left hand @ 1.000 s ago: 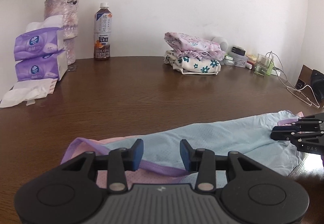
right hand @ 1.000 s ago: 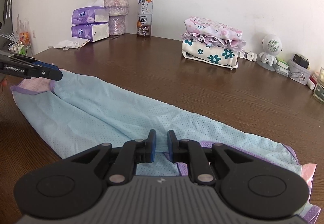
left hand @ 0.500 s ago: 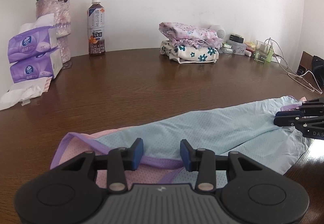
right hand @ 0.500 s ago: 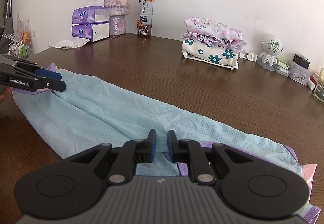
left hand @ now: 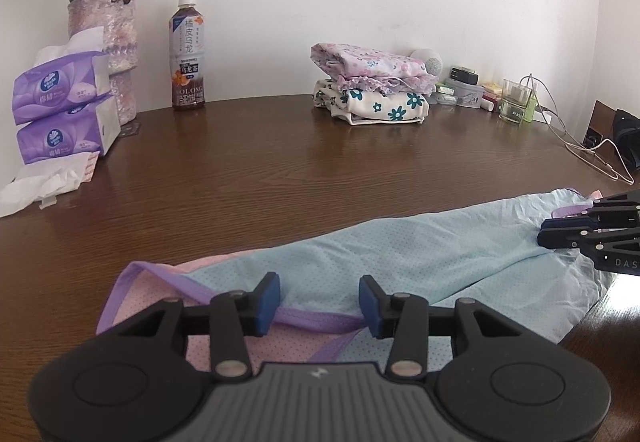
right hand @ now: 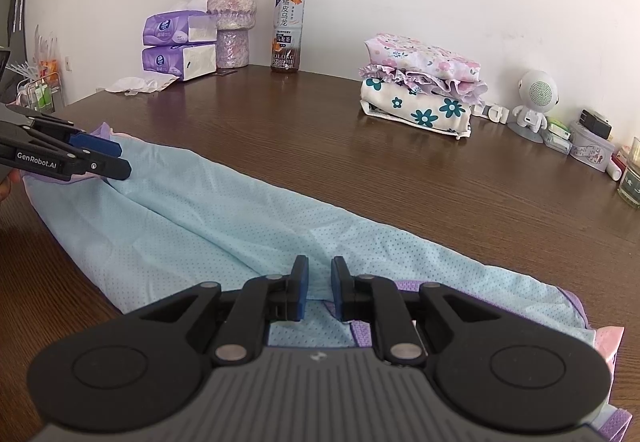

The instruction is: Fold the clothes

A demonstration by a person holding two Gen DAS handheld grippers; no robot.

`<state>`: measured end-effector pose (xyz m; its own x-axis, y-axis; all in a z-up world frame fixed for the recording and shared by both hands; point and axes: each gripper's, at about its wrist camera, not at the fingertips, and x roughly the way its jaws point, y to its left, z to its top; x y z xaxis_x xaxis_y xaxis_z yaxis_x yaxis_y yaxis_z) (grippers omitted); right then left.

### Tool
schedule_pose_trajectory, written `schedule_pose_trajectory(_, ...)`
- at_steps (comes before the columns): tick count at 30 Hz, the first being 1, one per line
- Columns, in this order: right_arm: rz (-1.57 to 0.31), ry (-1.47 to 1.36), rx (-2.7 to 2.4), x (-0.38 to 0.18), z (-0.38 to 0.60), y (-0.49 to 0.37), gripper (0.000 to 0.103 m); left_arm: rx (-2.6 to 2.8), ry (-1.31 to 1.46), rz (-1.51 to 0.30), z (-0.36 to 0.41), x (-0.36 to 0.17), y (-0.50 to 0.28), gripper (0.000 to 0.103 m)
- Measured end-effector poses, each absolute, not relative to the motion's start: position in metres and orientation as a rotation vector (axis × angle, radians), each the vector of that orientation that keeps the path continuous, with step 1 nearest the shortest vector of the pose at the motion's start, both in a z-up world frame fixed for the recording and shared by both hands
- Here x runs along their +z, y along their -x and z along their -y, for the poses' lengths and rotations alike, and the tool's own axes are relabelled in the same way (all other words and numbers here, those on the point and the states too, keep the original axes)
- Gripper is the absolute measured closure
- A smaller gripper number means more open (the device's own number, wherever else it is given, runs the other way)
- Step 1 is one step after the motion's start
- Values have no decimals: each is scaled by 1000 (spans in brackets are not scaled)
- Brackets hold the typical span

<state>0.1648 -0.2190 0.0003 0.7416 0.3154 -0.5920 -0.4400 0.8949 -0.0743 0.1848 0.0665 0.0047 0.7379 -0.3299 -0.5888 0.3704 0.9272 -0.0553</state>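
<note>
Garment (right hand: 248, 226), pale blue mesh with lilac trim and pink underside: lies flat on brown wooden table (right hand: 420, 178), long axis from left middle to lower right of right wrist view. Left gripper (left hand: 319, 300): jaws spread over lilac hem. Right gripper (right hand: 319, 288): jaws narrowly parted, blue fabric between; grip uncertain. Folded clothes stack (right hand: 420, 86), bottle (right hand: 288, 30), white wall behind.

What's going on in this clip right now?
A person with two handheld grippers is working on a light blue garment with purple trim and pink lining, spread lengthwise on the wooden table. The left gripper is open over one end. The right gripper sits at the other end, jaws slightly apart around a ridge of fabric. No fold is made yet. Folded clothes are stacked behind.
</note>
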Motion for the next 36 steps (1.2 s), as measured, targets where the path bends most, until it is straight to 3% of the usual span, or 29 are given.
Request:
schedule_pose_trajectory(14,-607,214,417,0,219,-165,90,-383,-52,-631,-68,5,-185,61)
schedule_pose_trajectory(22,-609,202,422,0,221,-165,90,-282,66,-547,-106,20,-184,64)
schedule_pose_trajectory(26,-608,205,421,0,221,-165,90,-265,64,-578,-112,18,-192,83)
schedule_pose_trajectory(36,-606,207,426,0,220,-164,87,-202,39,-631,-117,6,-203,83)
